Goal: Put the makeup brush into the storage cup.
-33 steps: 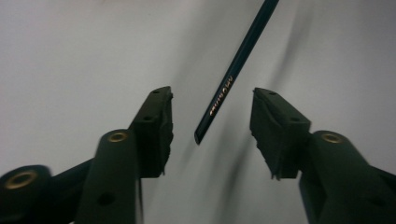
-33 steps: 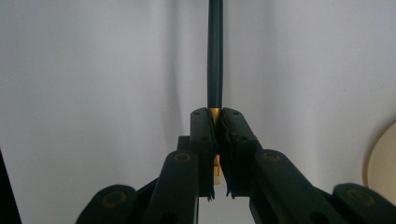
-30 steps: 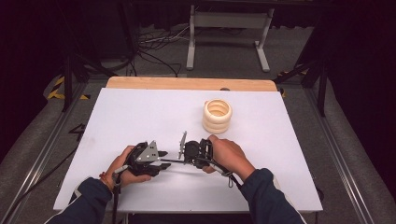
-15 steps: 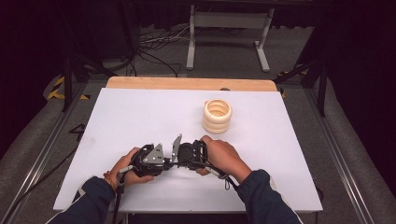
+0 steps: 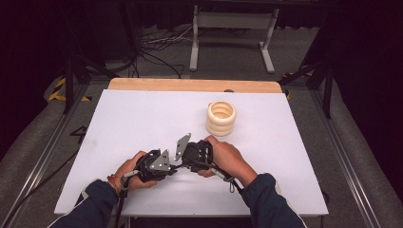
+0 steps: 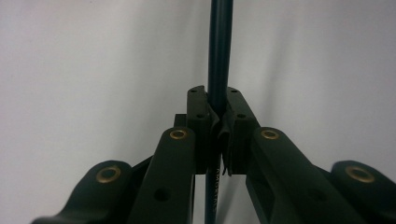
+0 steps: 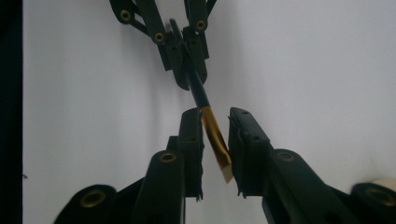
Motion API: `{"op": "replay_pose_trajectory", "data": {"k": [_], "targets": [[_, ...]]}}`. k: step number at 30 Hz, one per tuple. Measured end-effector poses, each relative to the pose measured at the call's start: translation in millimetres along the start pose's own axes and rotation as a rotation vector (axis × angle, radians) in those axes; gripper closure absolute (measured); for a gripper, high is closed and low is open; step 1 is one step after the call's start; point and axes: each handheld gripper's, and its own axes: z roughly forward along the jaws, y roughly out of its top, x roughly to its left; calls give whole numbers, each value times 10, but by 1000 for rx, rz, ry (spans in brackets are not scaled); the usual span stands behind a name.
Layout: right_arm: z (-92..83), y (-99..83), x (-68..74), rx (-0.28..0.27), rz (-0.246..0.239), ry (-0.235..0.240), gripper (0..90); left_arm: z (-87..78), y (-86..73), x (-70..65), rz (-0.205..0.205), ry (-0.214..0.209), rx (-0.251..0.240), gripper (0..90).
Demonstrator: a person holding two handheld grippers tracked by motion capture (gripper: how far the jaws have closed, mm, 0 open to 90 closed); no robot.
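Note:
A paintbrush with a dark handle (image 6: 219, 46), a gold ferrule (image 7: 215, 140) and pale bristles lies level between my two grippers, low over the white table (image 5: 142, 114). My left gripper (image 6: 218, 100) has just been closing and is shut on the handle; it also appears at the top of the right gripper view (image 7: 184, 70). My right gripper (image 7: 215, 116) has just been opening. The ferrule stands between its jaws with a gap on one side. In the high view the left gripper (image 5: 172, 167) and the right gripper (image 5: 184, 162) meet tip to tip near the table's front.
A stack of cream rings (image 5: 221, 118) stands on the table behind and to the right of my hands. A wooden strip (image 5: 190, 85) runs along the table's far edge. Cables and a metal stand (image 5: 233, 28) lie on the floor beyond.
The two hands have drawn closer together, and the grippers now meet tip to tip. The ring stack has not moved.

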Motion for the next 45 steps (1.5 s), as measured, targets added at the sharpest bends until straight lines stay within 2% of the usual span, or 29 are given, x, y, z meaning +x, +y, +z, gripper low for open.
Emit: {"op": "replay_pose_trajectory", "data": {"k": [1, 2, 3, 4, 6, 7, 8, 9, 10, 12, 13, 17, 19, 21, 25, 29, 31, 33, 35, 37, 42, 45], "targets": [[-29, -29, -14, -43, 14, -21, 608, -10, -12, 13, -13, 2, -6, 832], [-54, -57, -14, -67, 38, -42, 599, -19, -22, 25, -22, 2, -17, 833], [-77, -90, -29, -93, 37, -49, 566, -31, -31, 33, -36, 2, -28, 833], [-112, -127, -34, -123, 59, -72, 503, -42, -36, 48, -40, 2, -40, 833], [-184, -224, -73, -201, 112, -97, 464, -55, -46, 61, -54, 4, -54, 833], [-226, -273, -88, -237, 130, -116, 398, -62, -49, 67, -63, 4, -67, 833], [-275, -331, -97, -293, 164, -148, 378, -70, -52, 76, -72, -2, -81, 833], [-275, -331, -97, -293, 164, -148, 378, -70, -52, 76, -72, -2, -81, 833], [-350, -437, -107, -355, 207, -180, 323, -90, -57, 87, -95, -1, -104, 833], [-396, -520, -88, -383, 231, -225, 269, -98, -60, 96, -105, -2, -119, 833], [-396, -520, -88, -383, 231, -225, 269, -111, -66, 107, -117, -2, -129, 833], [-447, -705, -60, -452, 283, -243, 269, -143, -89, 142, -161, 0, -174, 833], [-446, -782, -39, -470, 303, -255, 271, -164, -99, 165, -176, 7, -194, 833], [-438, -858, 4, -487, 300, -255, 269, -184, -104, 177, -199, 12, -213, 833], [-434, -949, 62, -504, 300, -262, 269, -208, -111, 198, -217, 19, -241, 833], [-459, -1077, 144, -549, 291, -281, 239, -251, -124, 232, -240, 31, -273, 833], [-474, -1160, 193, -551, 276, -313, 209, -272, -132, 242, -257, 38, -298, 833], [-480, -1204, 208, -555, 280, -323, 195, -291, -141, 256, -263, 44, -314, 833], [-491, -1327, 237, -567, 296, -342, 174, -320, -160, 274, -276, 53, -348, 833], [-498, -1452, 260, -574, 316, -367, 163, -328, -163, 285, -282, 55, -355, 833], [-461, -1693, 273, -545, 368, -408, 149, -359, -155, 325, -314, 65, -393, 833], [-433, -1796, 279, -518, 397, -414, 141, -363, -138, 360, -331, 67, -421, 833]]}}
